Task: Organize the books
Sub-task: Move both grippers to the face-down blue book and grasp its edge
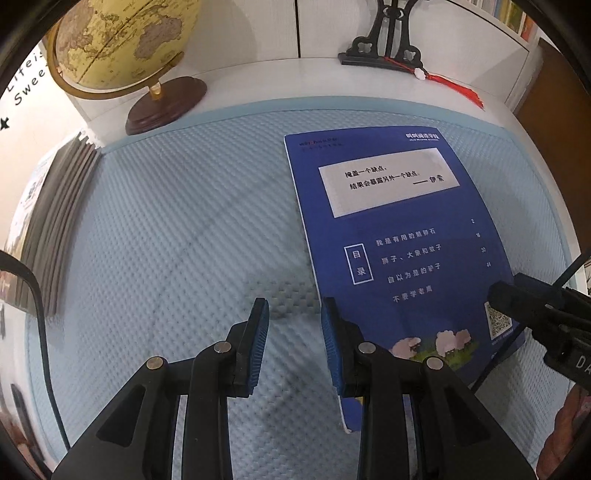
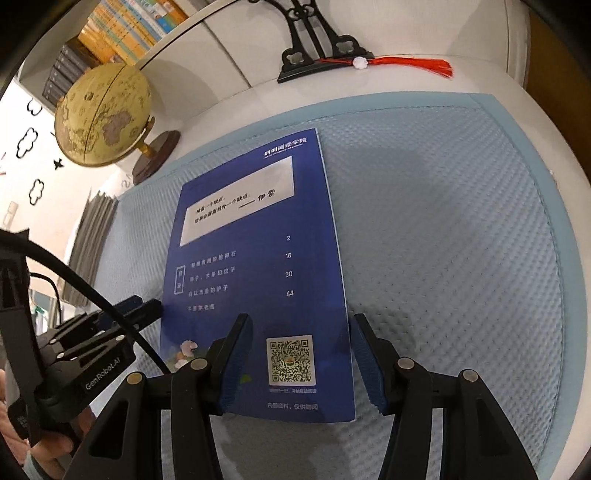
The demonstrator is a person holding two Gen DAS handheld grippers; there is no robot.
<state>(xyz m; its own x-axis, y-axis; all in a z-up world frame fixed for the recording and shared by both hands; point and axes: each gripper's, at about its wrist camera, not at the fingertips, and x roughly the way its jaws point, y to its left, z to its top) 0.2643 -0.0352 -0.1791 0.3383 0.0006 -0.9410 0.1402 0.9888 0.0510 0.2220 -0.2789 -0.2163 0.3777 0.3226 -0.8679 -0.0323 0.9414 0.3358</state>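
A blue book (image 1: 399, 236) lies flat, back cover up, on the light blue quilted mat (image 1: 177, 221). It also shows in the right wrist view (image 2: 258, 266). My left gripper (image 1: 294, 314) is open and empty, low over the mat at the book's left edge; its right finger stands at that edge. My right gripper (image 2: 301, 325) is open, its fingers straddling the book's near right corner. A stack of grey-edged books (image 1: 55, 221) lies at the mat's left side, also seen in the right wrist view (image 2: 92, 243).
A globe (image 1: 122, 40) on a dark wooden base stands at the back left. A black ornamental stand (image 1: 384, 48) with a red tassel (image 1: 465, 92) stands at the back. A bookshelf (image 2: 122, 33) holds several books behind the globe.
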